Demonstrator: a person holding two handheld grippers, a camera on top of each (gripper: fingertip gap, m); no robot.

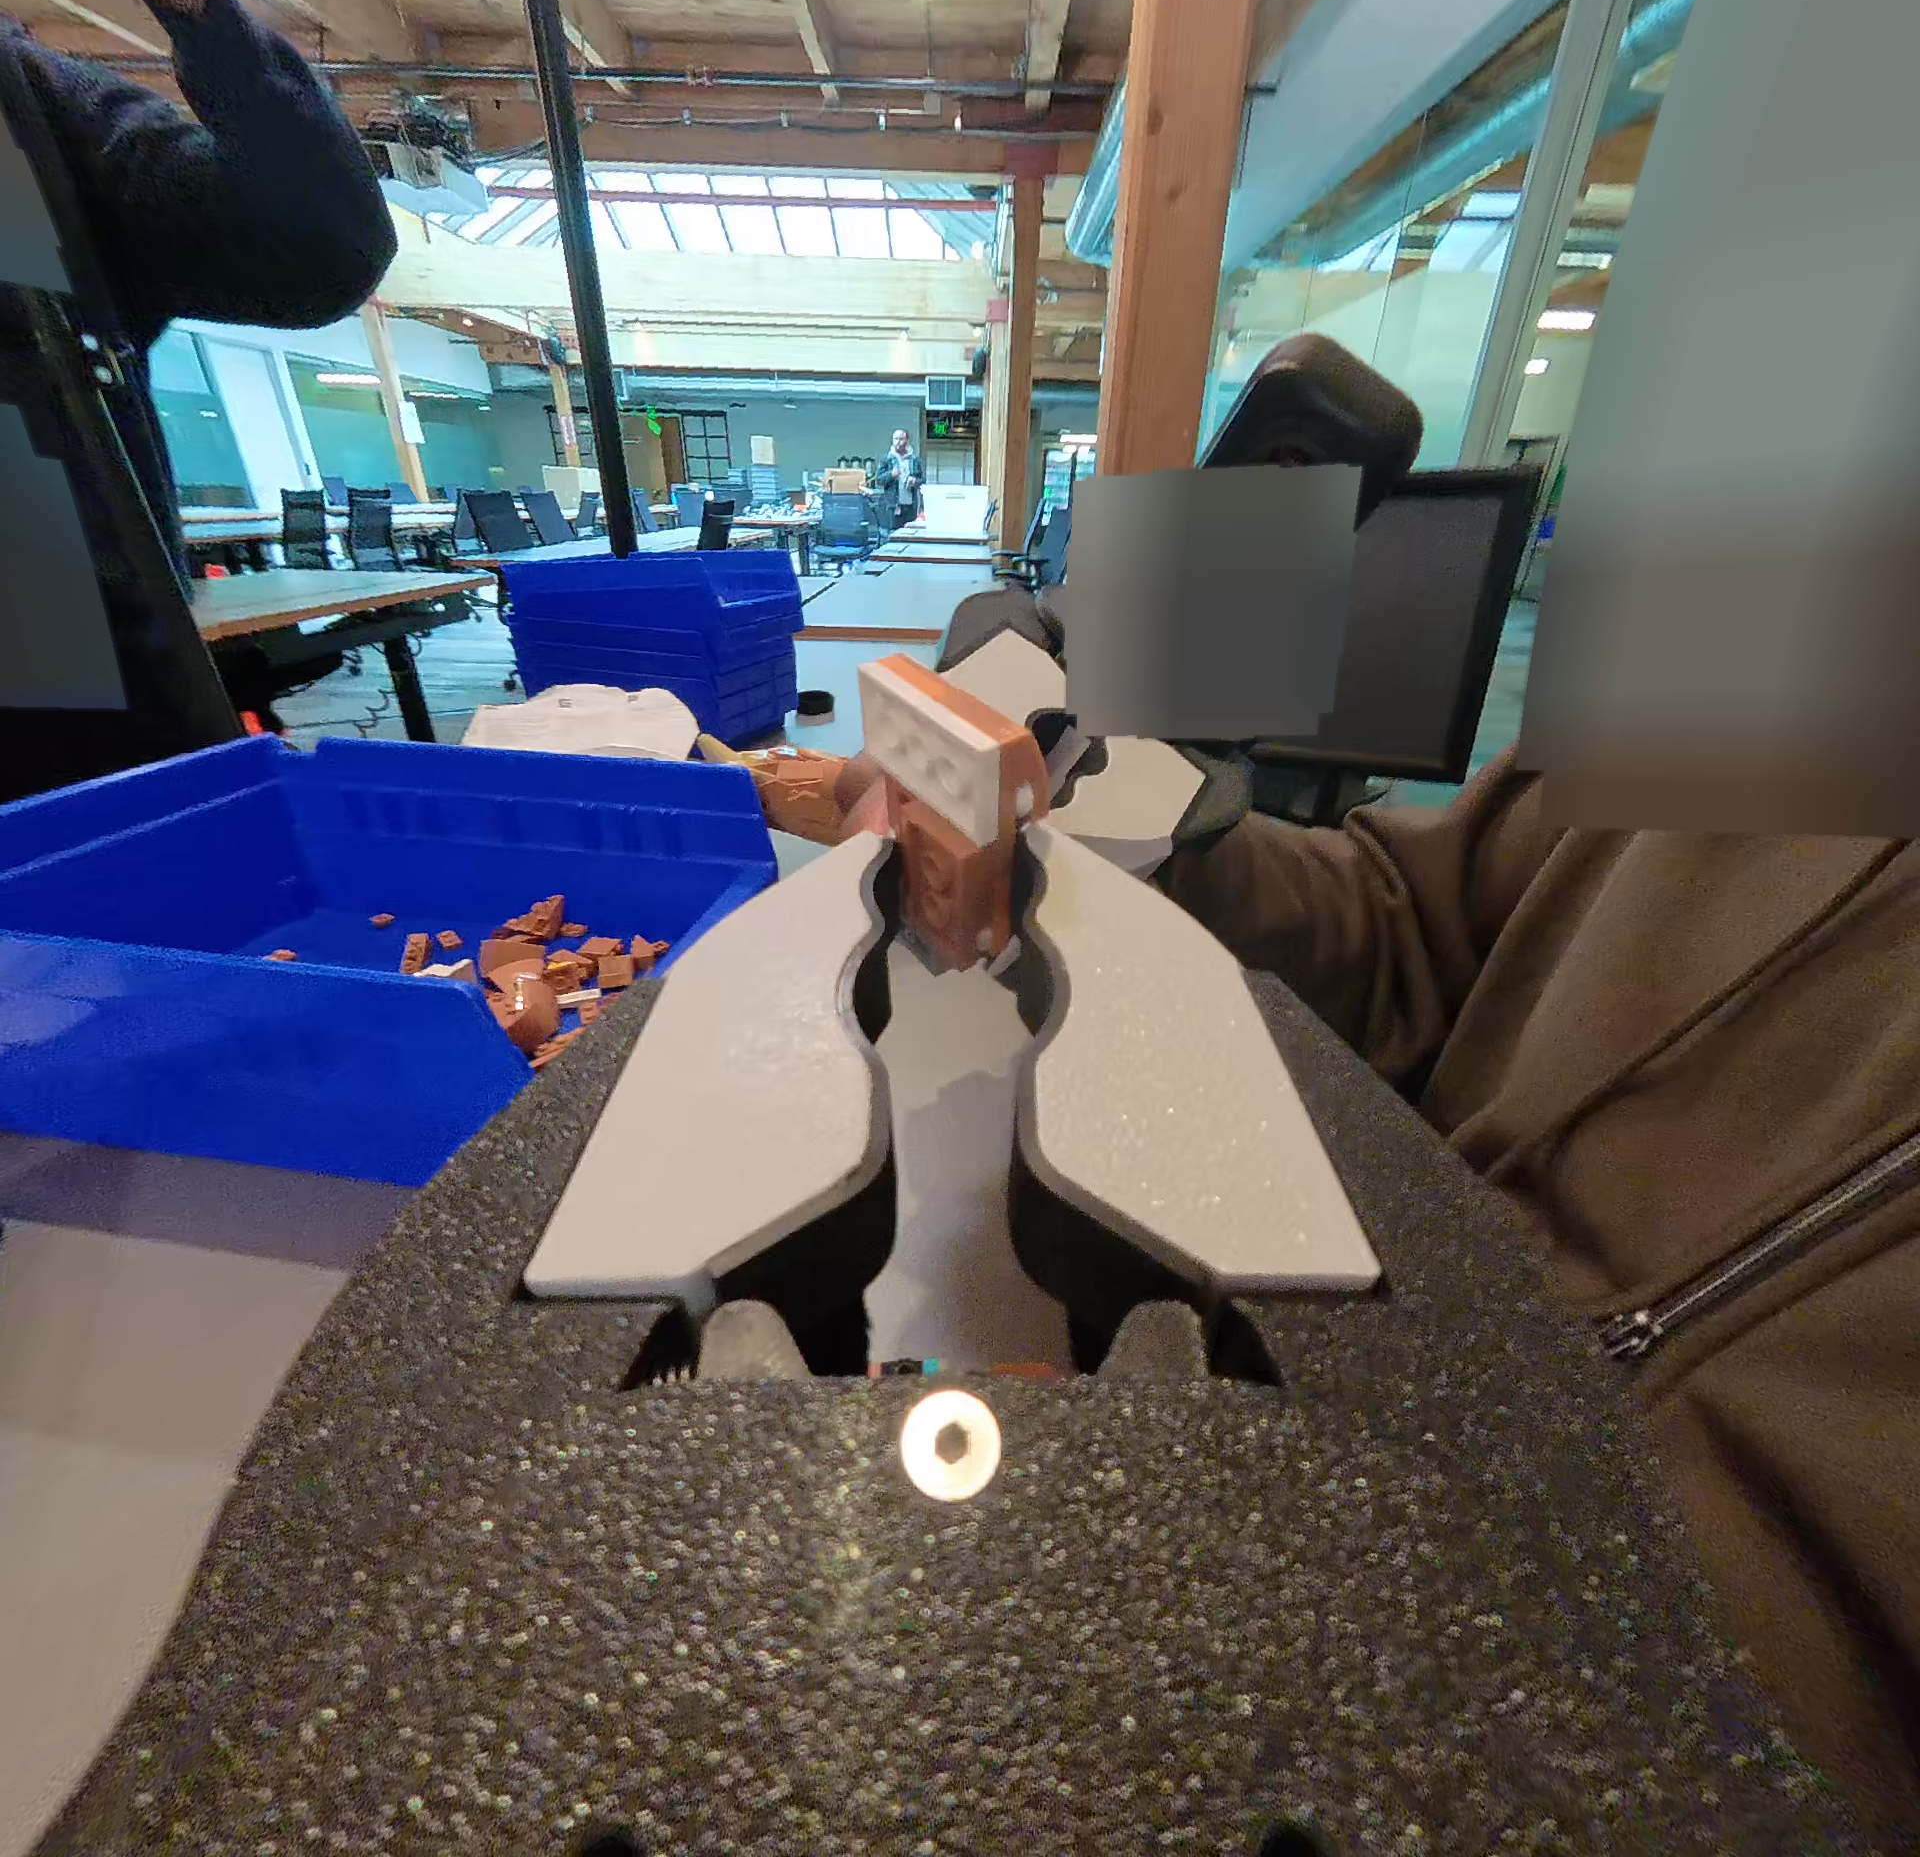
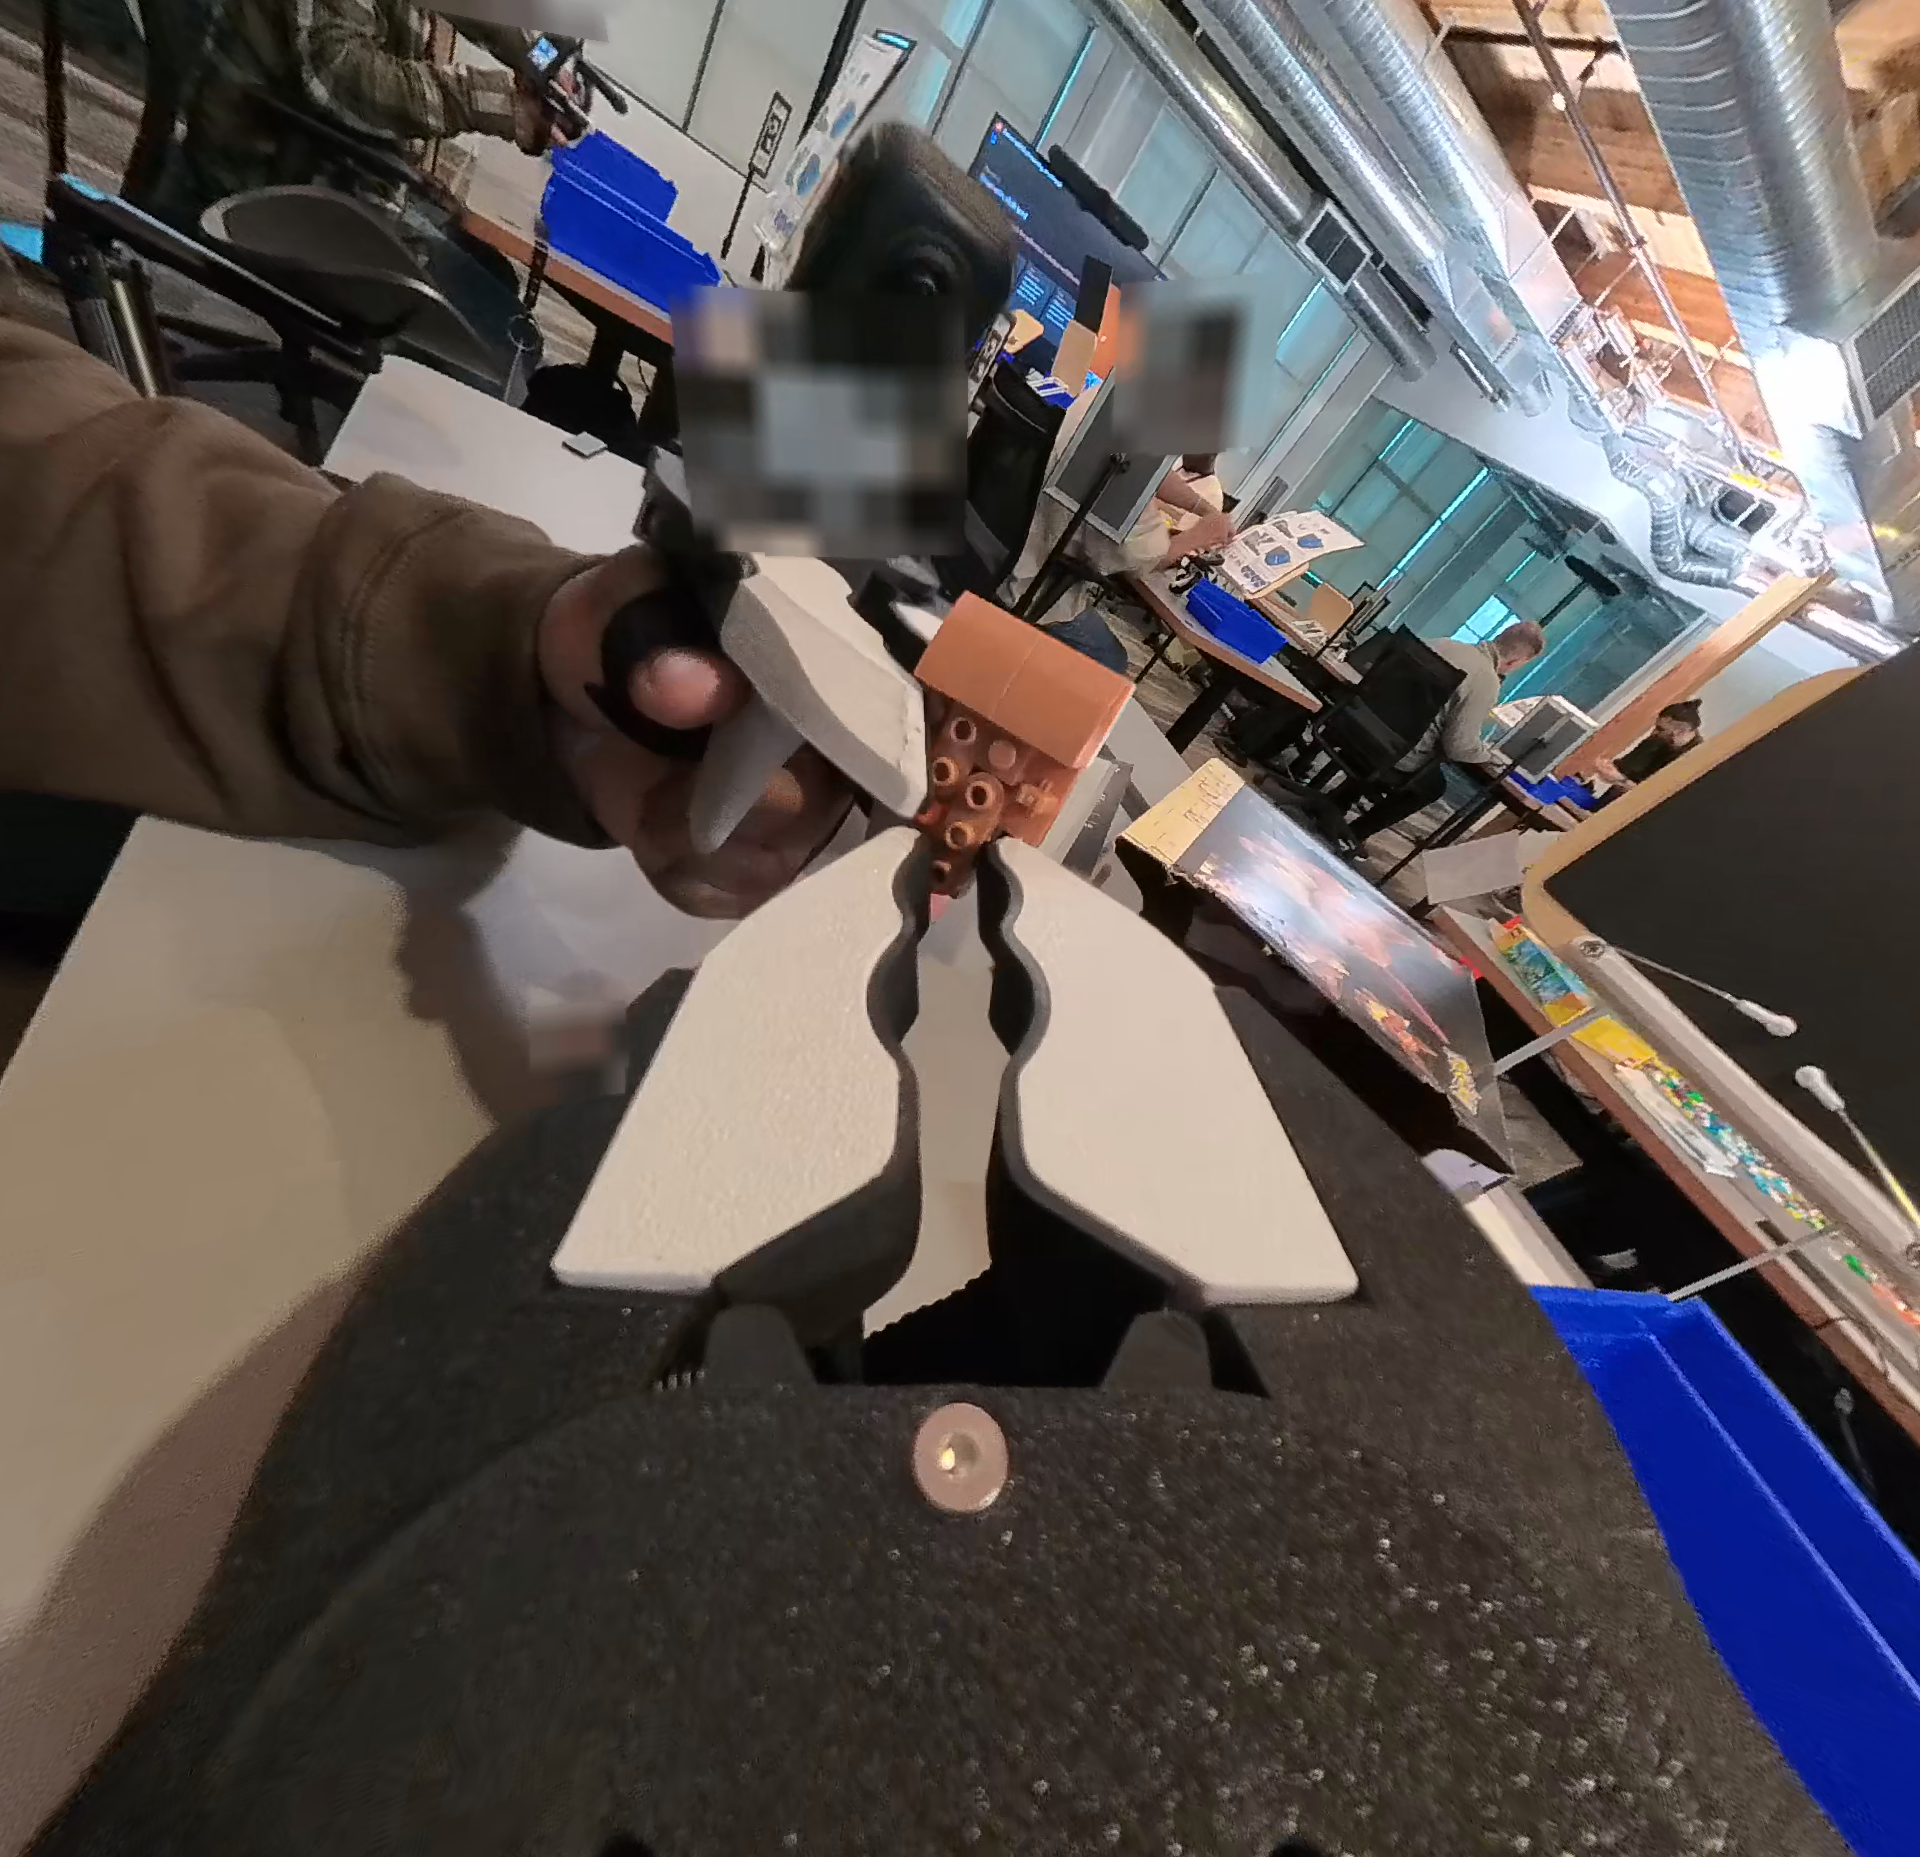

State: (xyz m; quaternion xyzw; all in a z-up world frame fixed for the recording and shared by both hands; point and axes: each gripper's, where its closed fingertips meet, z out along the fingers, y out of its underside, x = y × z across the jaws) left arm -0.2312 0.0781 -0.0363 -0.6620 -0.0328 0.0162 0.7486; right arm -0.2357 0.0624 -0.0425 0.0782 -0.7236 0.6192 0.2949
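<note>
My left gripper (image 1: 954,857) is shut on a brown brick assembly (image 1: 951,898) with a white plate (image 1: 933,753) on its top end, held in the air above the table. My right gripper (image 2: 951,857) is shut on the same brown assembly (image 2: 971,799), at its studded end, below its smooth brown block (image 2: 1023,680). The two grippers meet nose to nose. The right gripper's fingers (image 1: 1127,805) show just behind the assembly in the left wrist view. The left gripper's fingers (image 2: 821,685) show in the right wrist view, held by a hand (image 2: 675,695) in a brown sleeve.
A blue bin (image 1: 260,1059) at the left holds several loose brown bricks (image 1: 540,966). Behind it are a stack of blue bins (image 1: 655,633), a white folded sheet (image 1: 582,721) and more brown pieces (image 1: 800,779). A picture box (image 2: 1330,934) and a blue bin corner (image 2: 1745,1495) lie to the right. Left and right tips are no more than a few centimetres apart.
</note>
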